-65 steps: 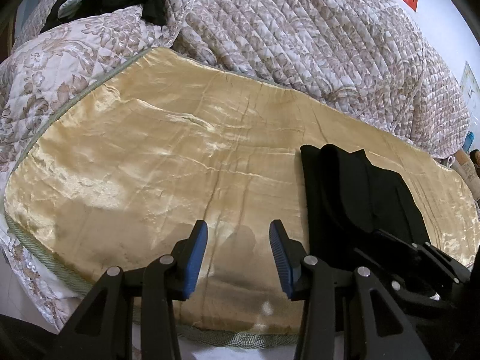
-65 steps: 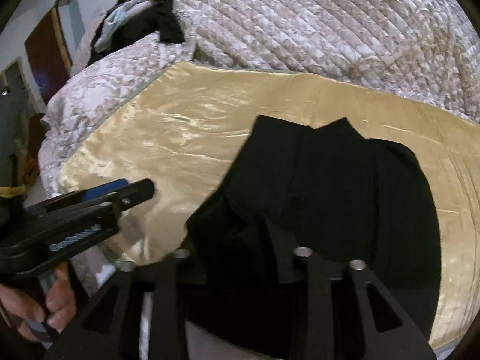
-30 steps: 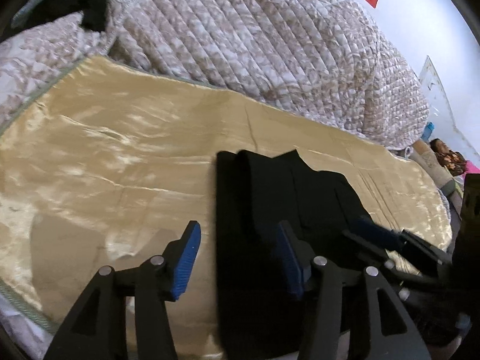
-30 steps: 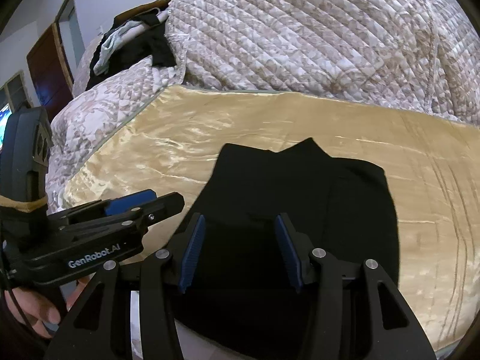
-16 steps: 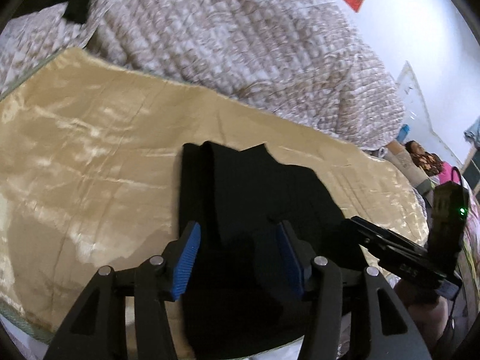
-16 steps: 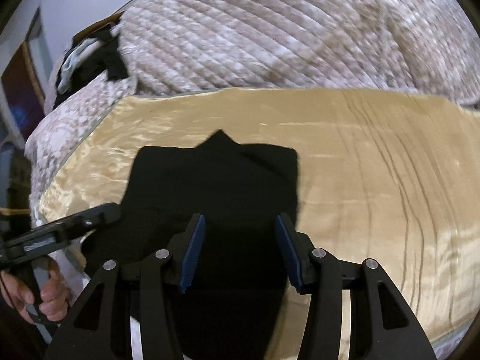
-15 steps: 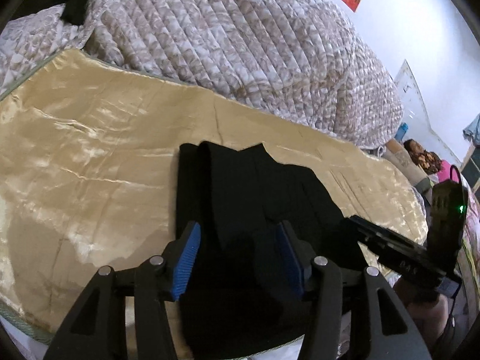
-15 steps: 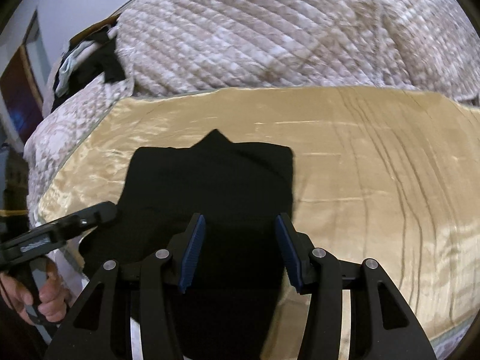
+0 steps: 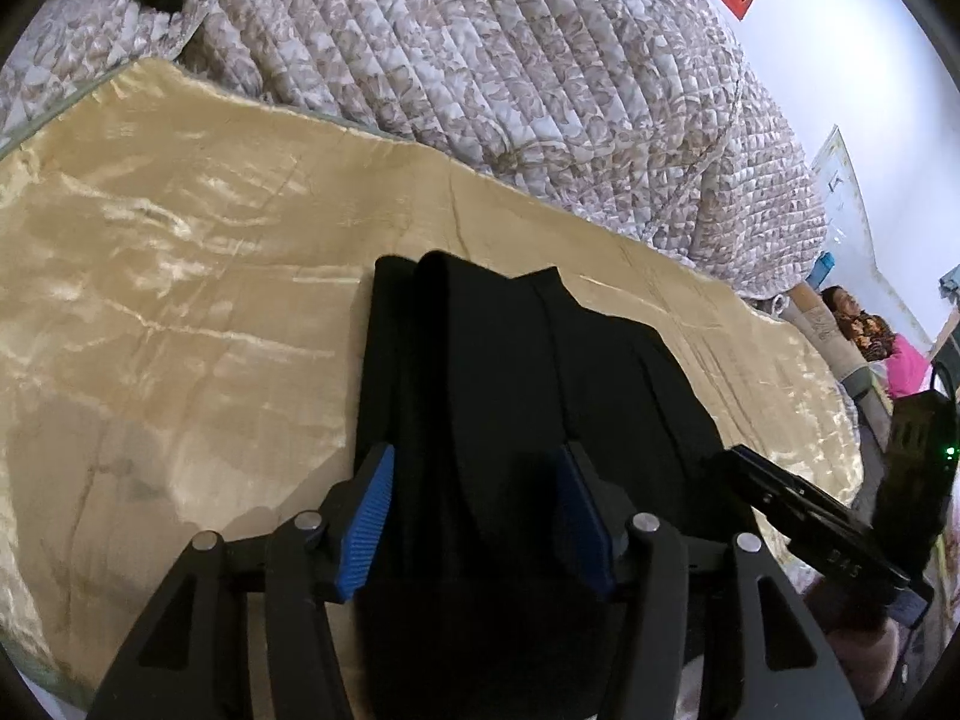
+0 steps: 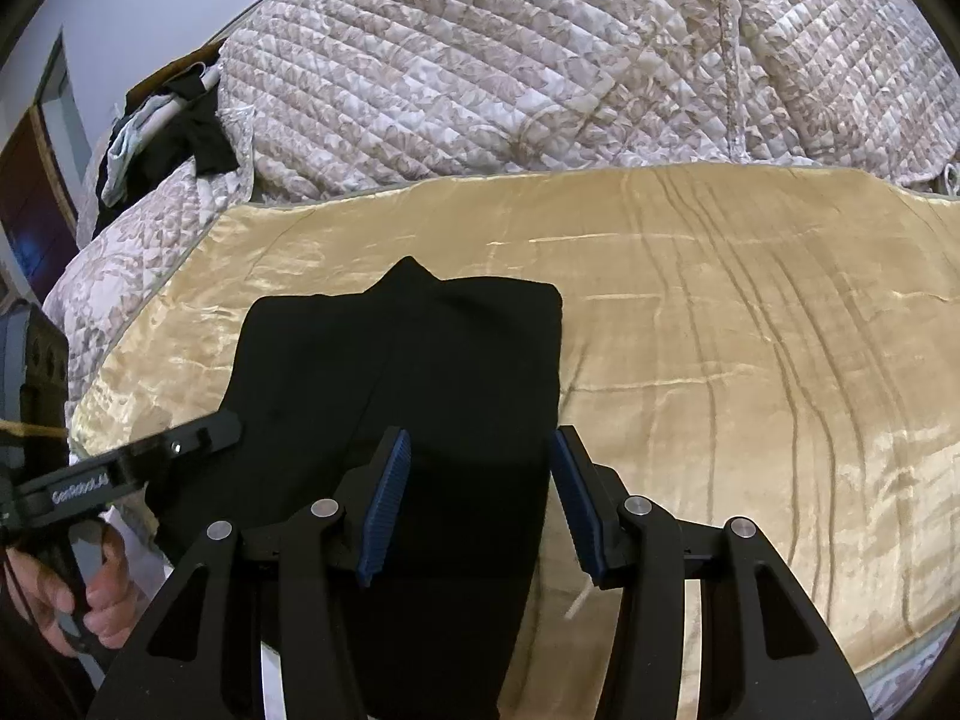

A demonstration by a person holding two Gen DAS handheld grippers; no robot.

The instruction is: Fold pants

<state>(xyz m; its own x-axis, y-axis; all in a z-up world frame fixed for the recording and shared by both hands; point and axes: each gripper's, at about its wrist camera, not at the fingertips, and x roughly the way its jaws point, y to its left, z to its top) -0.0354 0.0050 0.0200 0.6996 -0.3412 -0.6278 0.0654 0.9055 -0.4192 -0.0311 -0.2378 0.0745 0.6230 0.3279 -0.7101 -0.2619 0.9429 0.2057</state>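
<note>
Near end of the black pants [image 10: 414,372] is cut off at bottom frame. Both tongs, left [image 9: 474,519] and right [image 10: 477,501], gape wide, empty. Gold bedspread [image 10: 750,360] lies bare at right.

I lose the near end of the black pants [image 10: 396,360] below the frame, behind my right gripper [image 10: 477,504].
</note>
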